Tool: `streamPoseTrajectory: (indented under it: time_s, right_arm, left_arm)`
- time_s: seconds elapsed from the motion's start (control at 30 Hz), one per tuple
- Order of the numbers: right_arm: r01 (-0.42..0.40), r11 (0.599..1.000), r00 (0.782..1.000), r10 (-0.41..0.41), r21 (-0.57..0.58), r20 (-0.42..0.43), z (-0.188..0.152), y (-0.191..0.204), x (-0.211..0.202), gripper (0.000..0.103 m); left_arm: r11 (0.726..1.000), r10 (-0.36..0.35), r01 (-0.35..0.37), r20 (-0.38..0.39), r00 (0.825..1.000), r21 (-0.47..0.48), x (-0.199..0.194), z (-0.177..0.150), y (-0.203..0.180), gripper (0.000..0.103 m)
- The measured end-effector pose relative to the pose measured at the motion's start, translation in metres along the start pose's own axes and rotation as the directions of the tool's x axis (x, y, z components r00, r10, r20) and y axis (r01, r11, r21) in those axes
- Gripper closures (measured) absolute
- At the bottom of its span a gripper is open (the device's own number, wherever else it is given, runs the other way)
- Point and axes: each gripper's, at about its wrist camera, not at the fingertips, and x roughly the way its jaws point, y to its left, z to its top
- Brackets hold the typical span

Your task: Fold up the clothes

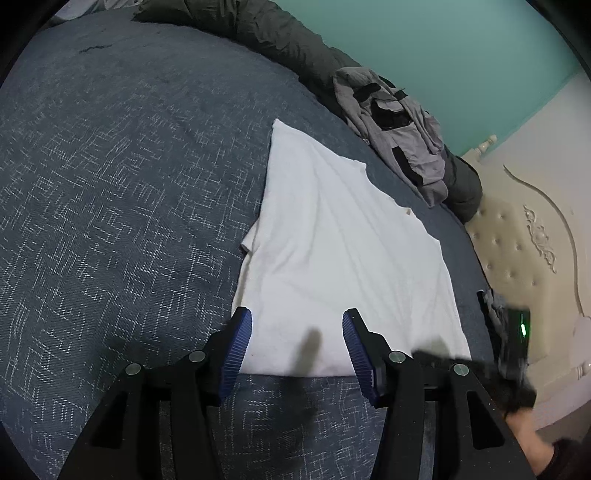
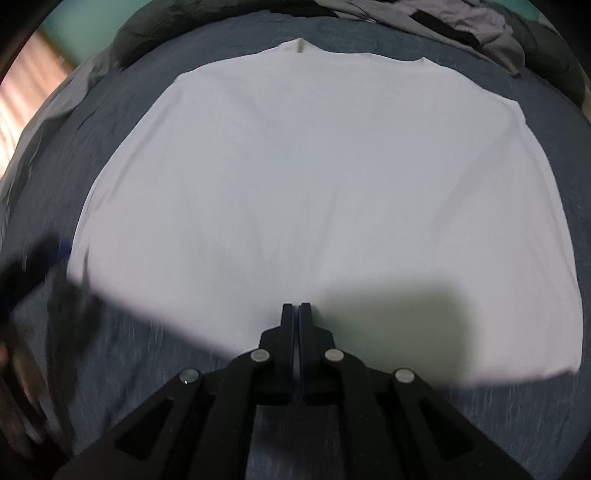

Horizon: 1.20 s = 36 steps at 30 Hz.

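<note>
- White T-shirt (image 1: 332, 251) is lying spread flat on the bed (image 1: 110, 184), on a dark blue bedspread with a pale broken-line pattern.
- Shirt is looking mostly smooth, with only faint long creases running across the body; the fabric is plain white, no print showing.
- In the right wrist view the white T-shirt (image 2: 314, 184) is filling most of the frame, neckline at the far edge, hem nearest the camera.
- One sleeve is poking out at the shirt's left edge in the left wrist view; the far corner is tapering to a point.
- Left gripper (image 1: 297, 332) is hovering at the near hem, jaws standing apart with nothing between the blue ribbed pads; one pad is sitting over the shirt's corner, the other over the hem.
- Right gripper (image 2: 296, 310) is pointing down at the hem, jaws pressed fully together; cannot tell whether any fabric is pinched between them.
- Right wrist view is showing motion blur.
- Crumpled grey garment (image 1: 399, 125) is lying near the shirt's far side, against a dark green quilt (image 1: 258, 29).
- Cream tufted headboard (image 1: 517, 240) is standing at the right, teal wall (image 1: 461, 55) behind.
</note>
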Motion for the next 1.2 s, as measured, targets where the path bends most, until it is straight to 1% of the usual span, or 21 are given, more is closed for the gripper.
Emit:
streamPoseTrajectory:
  time_s: [0.1,0.17,0.3,0.4,0.47,0.53,0.6,0.67,0.73,0.8,0.9,0.97,1.03,1.13,1.2]
  right_arm:
    - [-0.037,0.998,0.999,0.039,0.045,-0.031,-0.019,-0.006,-0.005,0.101]
    - [-0.054,0.997,0.998,0.056,0.063,-0.036,-0.030,-0.009,-0.010,0.101]
    - [-0.080,0.990,0.997,0.078,0.120,0.020,-0.040,-0.027,-0.031,0.101]
    - [-0.093,0.982,0.994,0.082,0.166,0.073,-0.041,-0.048,-0.049,0.101]
    - [-0.070,0.980,0.992,0.049,0.188,0.116,-0.035,-0.062,-0.056,0.101]
    - [-0.062,0.973,0.988,0.028,0.224,0.154,-0.024,-0.071,-0.055,0.101]
    - [-0.080,0.955,0.980,0.022,0.287,0.199,-0.023,-0.087,-0.056,0.101]
    - [-0.092,0.937,0.971,0.010,0.337,0.240,-0.033,-0.110,-0.065,0.101]
    - [-0.118,0.926,0.962,0.017,0.360,0.272,-0.045,-0.127,-0.072,0.101]
    - [-0.144,0.920,0.955,0.033,0.365,0.295,-0.059,-0.143,-0.077,0.101]
    - [-0.178,0.916,0.949,0.063,0.360,0.307,-0.060,-0.140,-0.059,0.101]
    - [-0.217,0.912,0.935,0.092,0.349,0.341,-0.067,-0.147,-0.059,0.101]
    - [-0.224,0.914,0.925,0.090,0.337,0.370,-0.076,-0.156,-0.067,0.101]
    - [-0.245,0.912,0.912,0.102,0.329,0.397,-0.085,-0.165,-0.070,0.101]
    - [-0.259,0.905,0.905,0.105,0.338,0.412,-0.089,-0.170,-0.073,0.101]
  left_arm:
    - [1.000,-0.002,0.002,0.008,1.000,-0.011,-0.003,0.001,0.003,0.047]
    - [1.000,-0.007,0.008,0.013,1.000,-0.023,-0.004,0.001,0.005,0.047]
    - [0.997,-0.042,0.043,0.012,0.999,-0.068,-0.005,0.003,0.012,0.047]
    - [0.995,-0.038,0.039,0.012,0.999,-0.091,-0.006,0.003,0.016,0.047]
    - [0.996,-0.029,0.030,0.011,1.000,-0.089,-0.006,0.003,0.015,0.047]
    - [0.996,-0.024,0.025,0.008,1.000,-0.088,-0.007,0.002,0.015,0.046]
    - [0.996,-0.021,0.021,0.000,1.000,-0.092,-0.007,0.000,0.015,0.043]
    - [0.994,-0.017,0.016,-0.009,1.000,-0.105,-0.008,-0.003,0.016,0.043]
    - [0.989,-0.012,0.011,-0.006,1.000,-0.148,-0.011,-0.007,0.019,0.042]
    - [0.983,-0.004,0.003,-0.004,1.000,-0.184,-0.013,-0.010,0.021,0.039]
    - [0.981,0.046,-0.047,-0.008,0.999,-0.189,-0.014,-0.014,0.020,0.038]
    - [0.980,0.065,-0.068,-0.022,0.998,-0.187,-0.011,-0.018,0.019,0.037]
    - [0.979,0.079,-0.084,-0.033,0.996,-0.187,-0.007,-0.022,0.017,0.037]
    - [0.973,0.071,-0.078,-0.039,0.997,-0.215,0.000,-0.029,0.017,0.037]
    - [0.960,0.023,-0.035,-0.044,0.999,-0.279,0.006,-0.032,0.021,0.036]
